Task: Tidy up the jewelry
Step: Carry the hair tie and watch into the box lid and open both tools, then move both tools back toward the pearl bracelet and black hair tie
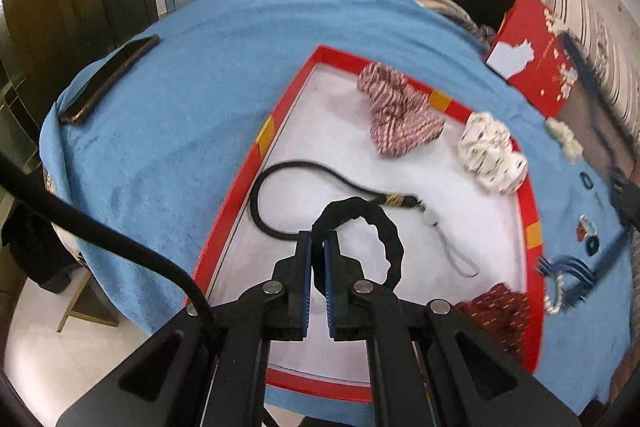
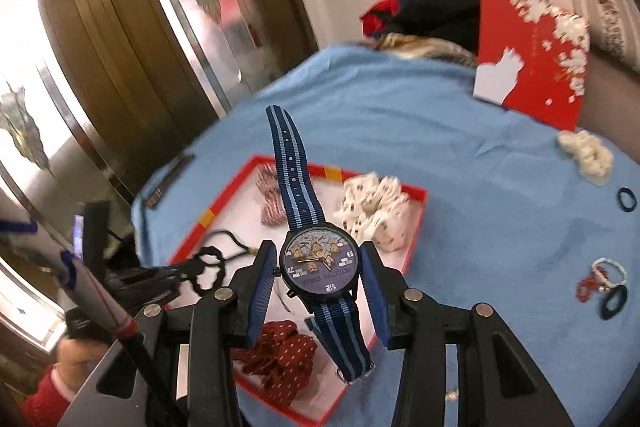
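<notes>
My left gripper (image 1: 318,241) is shut on a black fabric hair tie (image 1: 372,223) and holds it over the red-rimmed white tray (image 1: 256,163). In the tray lie a black cord (image 1: 280,171), a red-and-white striped scrunchie (image 1: 396,111), a white spotted scrunchie (image 1: 492,155) and a dark red scrunchie (image 1: 496,311). My right gripper (image 2: 320,267) is shut on a wristwatch (image 2: 318,259) with a blue striped strap, held above the tray (image 2: 416,211). The left gripper with the hair tie (image 2: 208,269) shows at its left.
A blue towel (image 1: 192,95) covers the table. A dark phone (image 1: 108,79) lies at its left edge. A red box lid (image 2: 532,59) leans at the back beside piled clothes. A cream scrunchie (image 2: 588,155), small black bands (image 2: 626,199) and beaded pieces (image 2: 600,275) lie on the towel at right.
</notes>
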`<state>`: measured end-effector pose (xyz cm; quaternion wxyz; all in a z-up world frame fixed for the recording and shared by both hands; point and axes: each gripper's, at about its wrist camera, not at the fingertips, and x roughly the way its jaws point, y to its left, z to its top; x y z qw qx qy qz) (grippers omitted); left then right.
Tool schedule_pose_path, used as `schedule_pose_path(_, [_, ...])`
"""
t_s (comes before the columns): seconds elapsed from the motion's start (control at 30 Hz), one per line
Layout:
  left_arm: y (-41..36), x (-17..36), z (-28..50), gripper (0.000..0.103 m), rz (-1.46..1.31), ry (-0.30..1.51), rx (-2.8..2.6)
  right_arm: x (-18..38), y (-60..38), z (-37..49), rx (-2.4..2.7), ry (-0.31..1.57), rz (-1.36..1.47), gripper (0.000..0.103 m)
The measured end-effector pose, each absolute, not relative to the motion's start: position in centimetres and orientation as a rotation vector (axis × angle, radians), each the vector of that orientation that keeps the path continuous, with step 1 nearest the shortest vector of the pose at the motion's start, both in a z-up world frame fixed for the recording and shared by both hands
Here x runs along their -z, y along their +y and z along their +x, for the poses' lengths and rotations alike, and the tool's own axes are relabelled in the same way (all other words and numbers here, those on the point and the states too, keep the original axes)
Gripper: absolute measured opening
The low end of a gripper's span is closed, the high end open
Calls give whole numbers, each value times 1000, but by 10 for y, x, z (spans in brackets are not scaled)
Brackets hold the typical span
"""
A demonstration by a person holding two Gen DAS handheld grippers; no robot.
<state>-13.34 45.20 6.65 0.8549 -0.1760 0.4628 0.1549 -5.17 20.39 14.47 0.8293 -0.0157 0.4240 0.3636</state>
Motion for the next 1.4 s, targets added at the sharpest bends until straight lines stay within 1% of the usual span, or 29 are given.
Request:
schedule_pose_path(0.13, [453,-51,-133,6,-367,1015,-333,-114,233,-45,-758,946,-119,46])
schedule_pose_path(0.37, [450,-52,-131,6,-367,987,-341,-81,262,-45,-744,965,-255,46])
schedule_pose_path(0.43, [448,-56,-133,9,-360,970,-347,-76,267,-42,-742,966,-272,46])
schedule_pose_path(0.47, [447,-59,-135,14,-360,960,-348,-74,271,-41,-741,969,-277,46])
schedule_pose_path(0.5, [447,-62,-138,22,-362,953,-349,-71,272,-40,-740,975,-281,46])
schedule_pose_path(0.57, [445,-68,-143,32,-369,925,-349,-67,274,-38,-742,985,-283,46])
schedule_pose_path(0.6, [445,-71,-144,35,-370,918,-350,-65,274,-37,-742,992,-283,46])
schedule_pose_path(0.63, [445,-73,-145,37,-370,912,-353,-64,273,-36,-743,998,-283,47])
schedule_pose_path(0.7, [445,-79,-150,43,-372,898,-361,-65,271,-34,-743,1000,-271,47])
schedule_pose_path(0.8, [446,-87,-159,47,-397,879,-380,-79,260,-34,-750,978,-241,50])
schedule_pose_path(0.87, [446,-93,-167,48,-409,871,-395,-94,245,-33,-748,951,-204,54])
schedule_pose_path(1.03, [442,-108,-186,50,-397,847,-415,-124,180,-37,-682,894,-143,57])
schedule_pose_path(1.1, [434,-115,-192,52,-380,837,-417,-127,147,-39,-633,894,-127,57])
schedule_pose_path(1.23, [418,-125,-195,52,-367,830,-390,-123,75,-48,-525,915,-93,57])
schedule_pose_path(1.4, [379,-141,-195,53,-330,820,-332,-115,-10,-71,-394,938,-66,57])
